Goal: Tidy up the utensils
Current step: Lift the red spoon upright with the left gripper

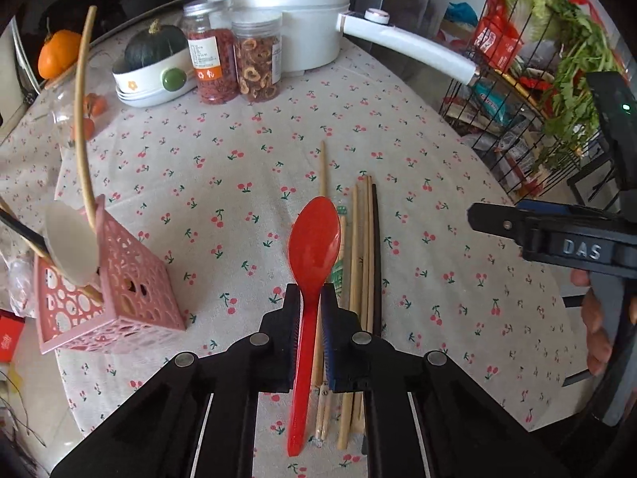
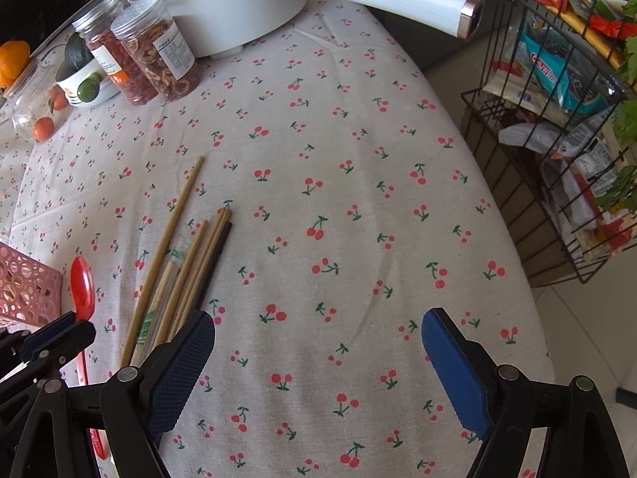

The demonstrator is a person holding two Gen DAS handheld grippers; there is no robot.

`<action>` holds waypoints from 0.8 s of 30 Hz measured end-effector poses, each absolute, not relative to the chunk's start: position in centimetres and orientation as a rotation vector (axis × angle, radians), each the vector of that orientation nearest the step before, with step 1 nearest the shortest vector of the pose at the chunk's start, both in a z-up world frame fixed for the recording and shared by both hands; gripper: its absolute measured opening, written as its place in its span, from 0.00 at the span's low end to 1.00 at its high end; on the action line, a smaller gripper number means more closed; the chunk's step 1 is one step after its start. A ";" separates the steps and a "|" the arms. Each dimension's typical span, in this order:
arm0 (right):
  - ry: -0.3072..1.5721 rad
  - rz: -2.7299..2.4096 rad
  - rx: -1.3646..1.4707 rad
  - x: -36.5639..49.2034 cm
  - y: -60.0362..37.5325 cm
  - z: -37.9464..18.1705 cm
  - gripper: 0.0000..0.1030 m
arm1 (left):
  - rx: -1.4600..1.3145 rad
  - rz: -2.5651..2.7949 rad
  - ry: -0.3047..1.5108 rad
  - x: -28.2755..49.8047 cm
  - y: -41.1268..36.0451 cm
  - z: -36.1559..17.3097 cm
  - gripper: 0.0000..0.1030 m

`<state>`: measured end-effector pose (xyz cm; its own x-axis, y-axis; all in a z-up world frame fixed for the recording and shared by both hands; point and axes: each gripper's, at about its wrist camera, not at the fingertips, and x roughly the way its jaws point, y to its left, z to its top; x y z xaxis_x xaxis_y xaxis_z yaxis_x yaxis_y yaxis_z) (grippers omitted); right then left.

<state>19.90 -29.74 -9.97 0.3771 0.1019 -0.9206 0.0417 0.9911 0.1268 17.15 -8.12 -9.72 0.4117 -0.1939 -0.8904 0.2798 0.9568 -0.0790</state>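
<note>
While clamped, left gripper point(image 1: 309, 320): closed on red plastic spoon point(image 1: 312, 263) handle.
Right gripper point(image 2: 318, 362): jaws spread, empty.
Wooden chopsticks point(image 1: 364, 247): right of spoon.

The spoon point(image 1: 314, 239) is glossy red plastic, smooth and slightly see-through. Just beside the spoon, the chopsticks point(image 1: 360, 247) look like matt pale wood, one dark. Under the spoon, the tablecloth point(image 2: 318, 159) is matt woven cloth printed with cherries. Near the spoon, the holder point(image 1: 119, 279) is pink perforated plastic. Beyond the spoon, the pot point(image 1: 278, 8) is glossy white.
</note>
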 end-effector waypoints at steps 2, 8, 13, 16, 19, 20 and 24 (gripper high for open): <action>1.187 0.044 0.142 19.8 -29.3 -10.0 0.86 | 0.091 -0.316 1.060 15.4 -7.2 -8.3 0.10; 1.205 0.060 0.118 19.5 -27.0 -10.5 0.86 | 0.047 -0.347 0.955 11.3 -3.7 -5.3 0.10; 1.265 0.064 0.099 19.9 -25.2 -12.5 0.86 | -0.033 -0.369 0.915 9.8 -0.7 -4.4 0.10; 1.301 0.049 0.079 20.3 -24.4 -13.9 0.86 | -0.046 -0.362 0.914 9.1 0.9 -4.5 0.08; 1.327 0.039 0.070 20.8 -24.0 -15.0 0.86 | -0.070 -0.357 0.917 9.0 2.2 -4.5 0.08; 1.329 0.036 0.072 20.9 -23.9 -15.2 0.86 | -0.075 -0.358 0.916 8.9 2.4 -4.5 0.08; 1.327 0.016 0.074 21.5 -23.6 -15.6 0.86 | -0.081 -0.371 0.907 8.6 2.8 -4.2 0.08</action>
